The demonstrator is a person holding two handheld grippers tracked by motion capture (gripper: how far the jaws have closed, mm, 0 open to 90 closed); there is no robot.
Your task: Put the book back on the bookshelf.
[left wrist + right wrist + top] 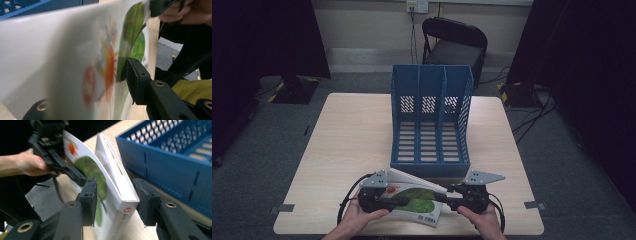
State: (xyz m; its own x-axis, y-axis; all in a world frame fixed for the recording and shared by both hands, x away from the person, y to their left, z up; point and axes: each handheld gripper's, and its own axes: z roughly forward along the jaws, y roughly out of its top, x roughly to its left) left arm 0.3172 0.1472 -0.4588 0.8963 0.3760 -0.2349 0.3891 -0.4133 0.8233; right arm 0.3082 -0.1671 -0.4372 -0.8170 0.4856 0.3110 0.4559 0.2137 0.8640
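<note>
Both hands sit at the near edge of the table [342, 150], each with a gripper on the book [414, 200] between them. My left gripper [384, 200] is clamped on the front cover alone; in its own view the cover [75, 62] is pinched flat between the pads, peeled up from the pages. My right gripper [115, 195] straddles the spine end of the book [117, 187]. Its jaws stand apart on either side of the block, the near one close to the cover, the far one with a clear gap to the white edge. So it grips nothing yet, as far as I can judge.

It looks like a thin glossy paperback: light, but floppy and slick. Held by the cover only, it will sag and fan open, and the cover could crease or slip from the pads. I would take it across the whole thickness close to the spine, where it is stiffest.

It lies just near of the blue rack [432, 120], tilted up on its far edge, with the rack's three open slots straight beyond it. The rack stands mid-table, well clear of both grippers.
</note>
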